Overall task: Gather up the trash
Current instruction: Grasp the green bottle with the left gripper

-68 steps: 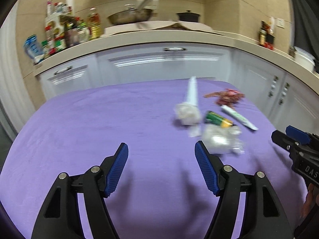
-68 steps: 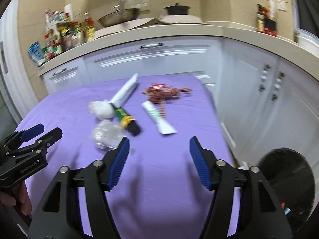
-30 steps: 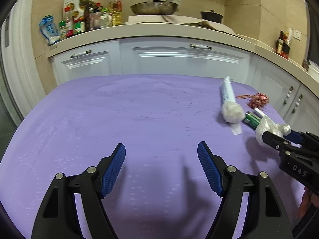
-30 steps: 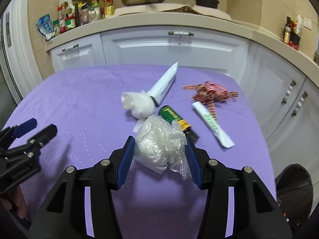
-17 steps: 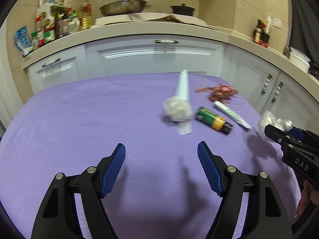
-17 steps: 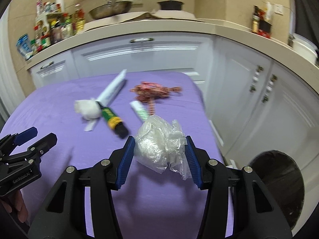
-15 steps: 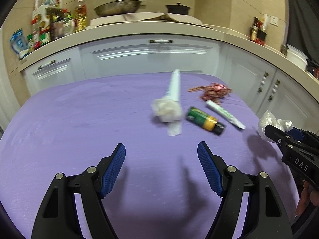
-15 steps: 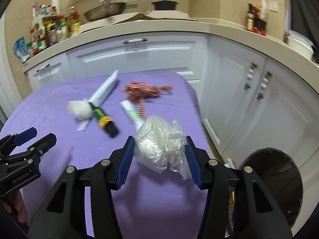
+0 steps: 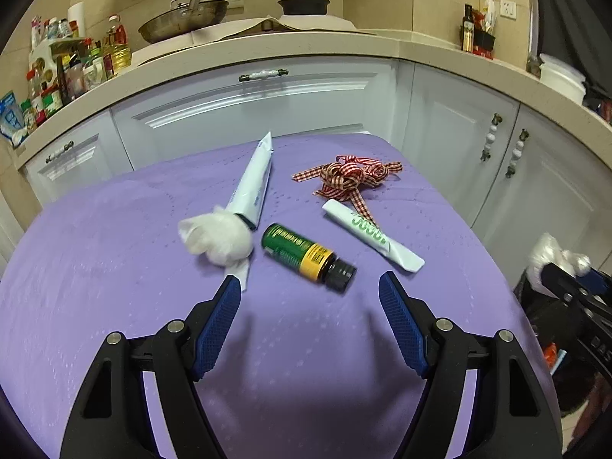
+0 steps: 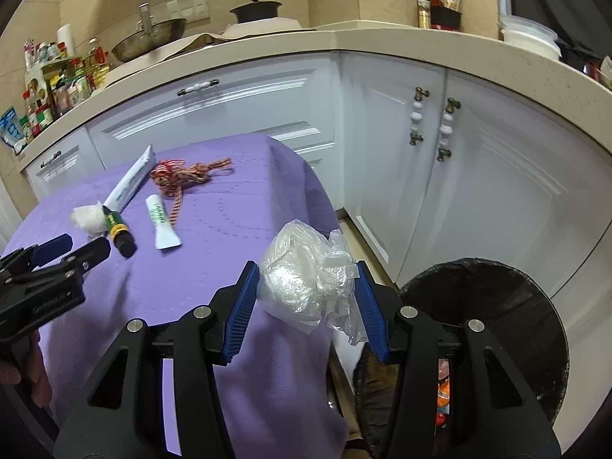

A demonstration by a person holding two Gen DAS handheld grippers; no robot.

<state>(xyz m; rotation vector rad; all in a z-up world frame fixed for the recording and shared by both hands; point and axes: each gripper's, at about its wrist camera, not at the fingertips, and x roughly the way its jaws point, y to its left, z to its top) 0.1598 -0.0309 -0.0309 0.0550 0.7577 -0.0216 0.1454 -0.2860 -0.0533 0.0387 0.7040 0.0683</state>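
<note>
My right gripper (image 10: 306,294) is shut on a crumpled clear plastic bag (image 10: 306,279), held over the right edge of the purple table (image 10: 214,252) beside a black-lined trash bin (image 10: 493,325) on the floor. My left gripper (image 9: 310,306) hangs open above the table with nothing between its fingers. Just beyond it lie a green bottle (image 9: 306,254) with a black cap, a white tissue wad (image 9: 218,235), a long white tube (image 9: 254,181), a small white-and-green tube (image 9: 373,235) and a red checked ribbon (image 9: 348,176). The bag (image 9: 550,258) also shows at the far right of the left wrist view.
White kitchen cabinets (image 10: 440,153) and a beige counter (image 9: 267,49) with a pan, a pot and bottles wrap round the back and right. The bin holds some coloured scraps. A hand (image 10: 23,367) grips the left tool at the lower left of the right wrist view.
My right gripper has carried the plastic bag to the right, off the table's edge and toward the bin. My left gripper has swung right, so the bottle and tubes now lie straight ahead.
</note>
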